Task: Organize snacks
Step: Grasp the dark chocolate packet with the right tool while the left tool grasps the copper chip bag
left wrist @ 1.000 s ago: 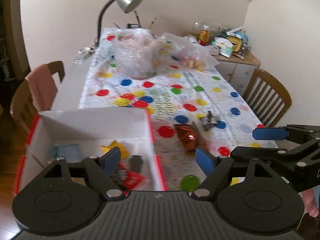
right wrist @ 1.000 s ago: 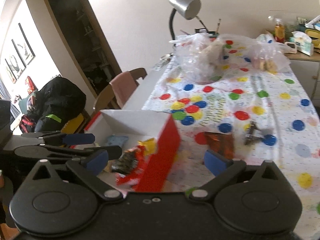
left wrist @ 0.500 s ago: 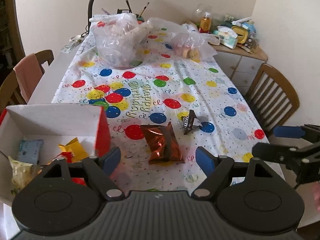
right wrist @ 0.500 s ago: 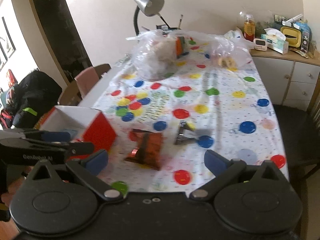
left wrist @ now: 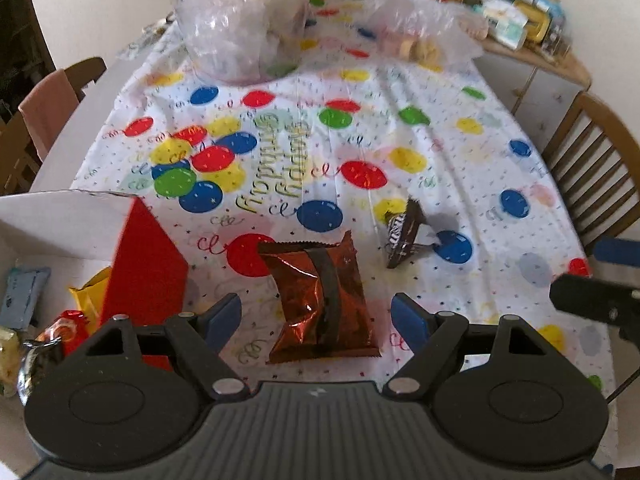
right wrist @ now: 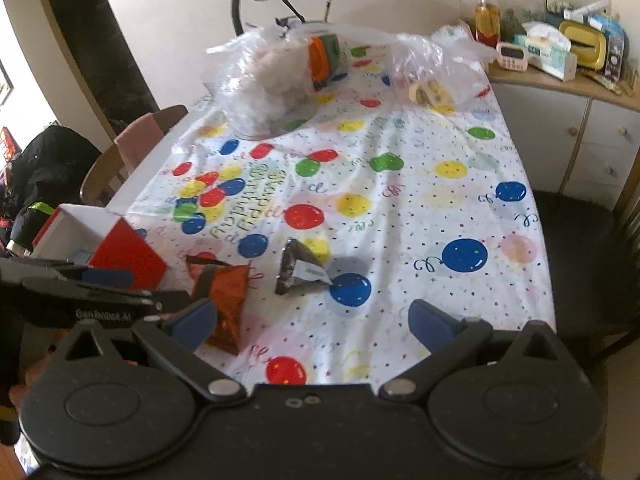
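We are holding the left hand-held gripper (left wrist: 316,316) released, its blue pads spread wide with nothing between them. Straight ahead of it and just below its line, the orange-brown foil snack bag (left wrist: 320,300) is lying flat on the table (left wrist: 460,152), untouched. The bag's long axis is running away from us, roughly along the gripper's pointing direction, so the short width is presenting itself across the jaws.

We are holding the right hand-held gripper (right wrist: 312,322) released as well, empty. From it, the same bag sits off to the left, partly behind its left finger; the small dark candy packet (right wrist: 298,270) is lying nearly dead ahead, tilted up on one edge, apart from the bag.

The red-and-white box (left wrist: 140,264), already holding a few wrapped snacks, is sitting to the left of the left gripper, just beside the bag.

Judgement: the left gripper is the nearer and better aligned to the foil bag; the right is better placed for the dark packet. A straight descent should straddle the bag's width without rolling the wrist.
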Action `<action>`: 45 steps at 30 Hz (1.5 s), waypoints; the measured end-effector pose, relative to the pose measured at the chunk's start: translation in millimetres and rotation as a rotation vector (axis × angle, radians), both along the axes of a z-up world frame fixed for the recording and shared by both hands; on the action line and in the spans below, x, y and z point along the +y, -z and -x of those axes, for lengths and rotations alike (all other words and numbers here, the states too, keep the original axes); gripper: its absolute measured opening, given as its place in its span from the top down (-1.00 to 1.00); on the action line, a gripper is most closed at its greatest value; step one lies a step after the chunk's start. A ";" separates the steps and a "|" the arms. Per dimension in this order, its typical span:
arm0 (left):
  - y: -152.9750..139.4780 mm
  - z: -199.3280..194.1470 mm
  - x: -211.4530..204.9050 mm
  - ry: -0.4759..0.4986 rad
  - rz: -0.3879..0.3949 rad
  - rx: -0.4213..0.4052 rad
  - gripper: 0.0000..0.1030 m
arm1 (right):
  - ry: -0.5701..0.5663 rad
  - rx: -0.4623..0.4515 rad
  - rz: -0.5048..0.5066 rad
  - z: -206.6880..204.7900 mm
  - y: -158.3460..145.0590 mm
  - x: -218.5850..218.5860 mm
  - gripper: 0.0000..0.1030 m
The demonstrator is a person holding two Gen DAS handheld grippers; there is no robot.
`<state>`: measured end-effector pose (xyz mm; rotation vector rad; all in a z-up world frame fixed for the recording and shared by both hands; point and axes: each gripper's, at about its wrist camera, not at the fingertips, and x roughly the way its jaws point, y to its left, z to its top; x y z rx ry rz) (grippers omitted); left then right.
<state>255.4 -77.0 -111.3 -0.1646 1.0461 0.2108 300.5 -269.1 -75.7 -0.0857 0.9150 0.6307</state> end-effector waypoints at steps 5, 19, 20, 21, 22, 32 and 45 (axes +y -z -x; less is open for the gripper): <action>22.6 -24.6 -2.7 0.010 -0.010 0.080 -0.59 | 0.020 0.058 0.006 -33.3 19.0 13.8 -0.99; 56.1 -50.6 -3.2 0.035 -0.023 0.155 -0.59 | -0.041 0.122 0.084 -80.7 76.1 70.1 -0.83; 57.1 -51.7 -3.5 0.034 -0.029 0.153 -0.59 | -0.052 0.117 0.092 -81.3 78.8 74.5 -0.78; 57.9 -52.6 -3.5 0.034 -0.031 0.152 -0.59 | -0.060 0.116 0.095 -82.4 81.5 78.5 -0.77; 58.8 -53.9 -3.1 0.033 -0.033 0.153 -0.59 | -0.067 0.118 0.094 -83.2 83.9 81.3 -0.73; 68.6 -57.2 3.2 0.019 -0.045 0.157 -0.44 | -0.112 0.119 0.115 -82.6 97.6 99.7 -0.19; 68.1 -48.9 3.1 0.021 -0.032 0.147 0.04 | -0.107 0.104 0.115 -75.0 100.0 96.4 0.32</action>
